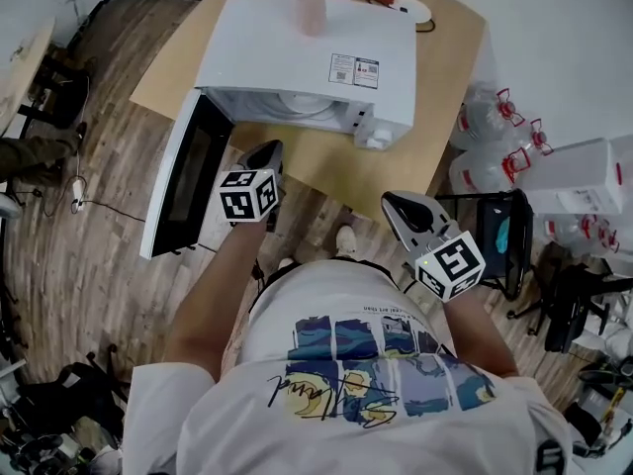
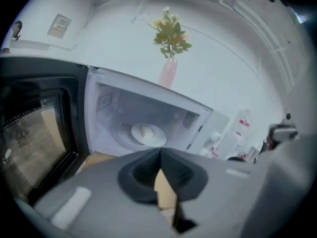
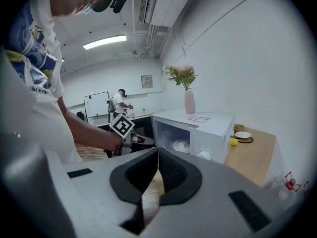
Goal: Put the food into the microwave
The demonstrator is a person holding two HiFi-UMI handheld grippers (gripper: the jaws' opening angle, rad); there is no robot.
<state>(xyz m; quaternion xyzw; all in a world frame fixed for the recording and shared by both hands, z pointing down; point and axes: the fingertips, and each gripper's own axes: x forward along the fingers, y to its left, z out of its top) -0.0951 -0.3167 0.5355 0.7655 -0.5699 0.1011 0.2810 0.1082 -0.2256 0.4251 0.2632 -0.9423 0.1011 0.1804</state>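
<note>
**Microwave** (image 1: pixel 316 57): white, stands on the wooden desk (image 1: pixel 326 171). The cavity faces the person.

**Door** (image 1: pixel 183 176): dark glass, hinged at the microwave's left side. It is swung fully out over the floor, which leaves the cavity free to reach.

**Plate** (image 2: pixel 147 133): pale, inside the microwave on the middle of the cavity floor, with a small pale lump on it. This is judged to be the food, so the task's item sits where it belongs. Centred like this, it would be clear of the walls when the door closes.

**Left gripper** (image 2: pixel 159 156): in front of the microwave's opening, beside the door's inner face and apart from both. Jaws together with nothing between them, so it carries no load. Its nearness to the door suits pushing it shut, as a guess.

**Right gripper** (image 3: pixel 157 153): in front of the microwave's right corner and lower than it, away from the desk edge. Jaws together and empty, and it seems parked out of the way.

**Vase** (image 1: pixel 311 13): pink, with flowers, upright on top of the microwave. It takes no part in the task.

**Water bottles** (image 1: pixel 485 137): clustered on the floor to the right of the microwave, past the desk.
</note>
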